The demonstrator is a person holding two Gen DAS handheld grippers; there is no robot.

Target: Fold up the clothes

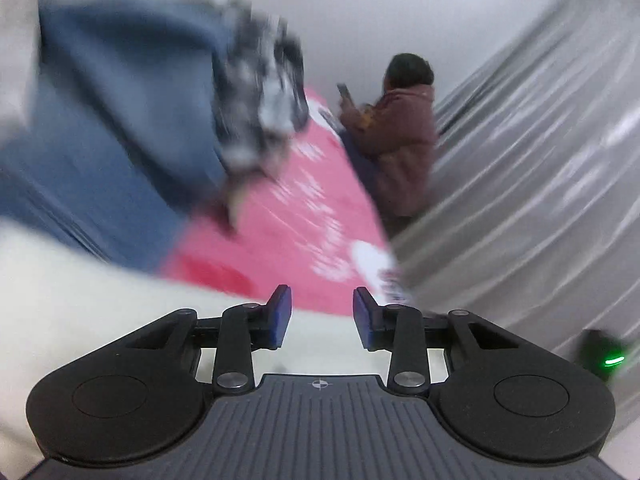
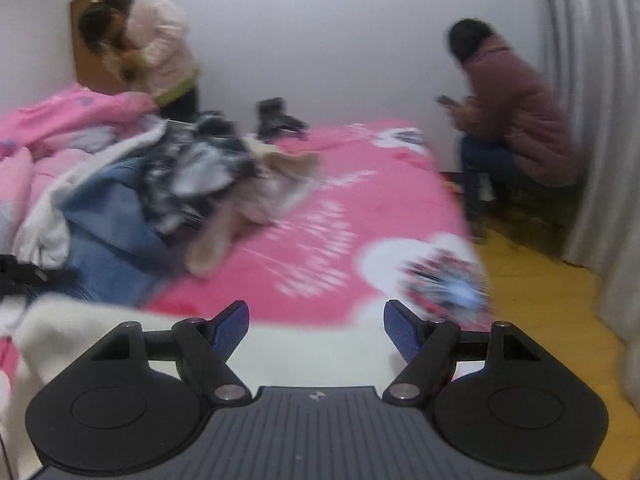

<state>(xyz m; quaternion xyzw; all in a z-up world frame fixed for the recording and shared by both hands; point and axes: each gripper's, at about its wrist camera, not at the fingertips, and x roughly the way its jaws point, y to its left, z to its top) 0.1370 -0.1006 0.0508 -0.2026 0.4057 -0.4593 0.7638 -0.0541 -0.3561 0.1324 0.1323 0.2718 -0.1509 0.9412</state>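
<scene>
In the left wrist view the left gripper (image 1: 322, 312) sits at the bottom centre, its jaws partly apart with nothing between the blue pads (image 1: 280, 316); behind the gap show only a white cloth (image 1: 80, 300) and the pink bed (image 1: 288, 240), and whether the pads brush the cloth cannot be told. A blurred pile of clothes (image 1: 132, 120), blue denim with a black-and-white piece on top, fills the upper left of that frame. A seated person (image 1: 400, 136) in a maroon jacket is at centre right, beside a grey curtain (image 1: 540, 160). In the right wrist view the right gripper (image 2: 316, 328) is at the bottom centre with jaws released and wide apart, empty, over the white cloth at the bed's near edge. There the clothes lie heaped at centre left on the bed, well apart from the jaws: denim, a white piece, a dark patterned one and a beige one. A second, standing person (image 2: 160, 48) is at upper left, and a yellow floor (image 2: 540, 300) shows at right.
</scene>
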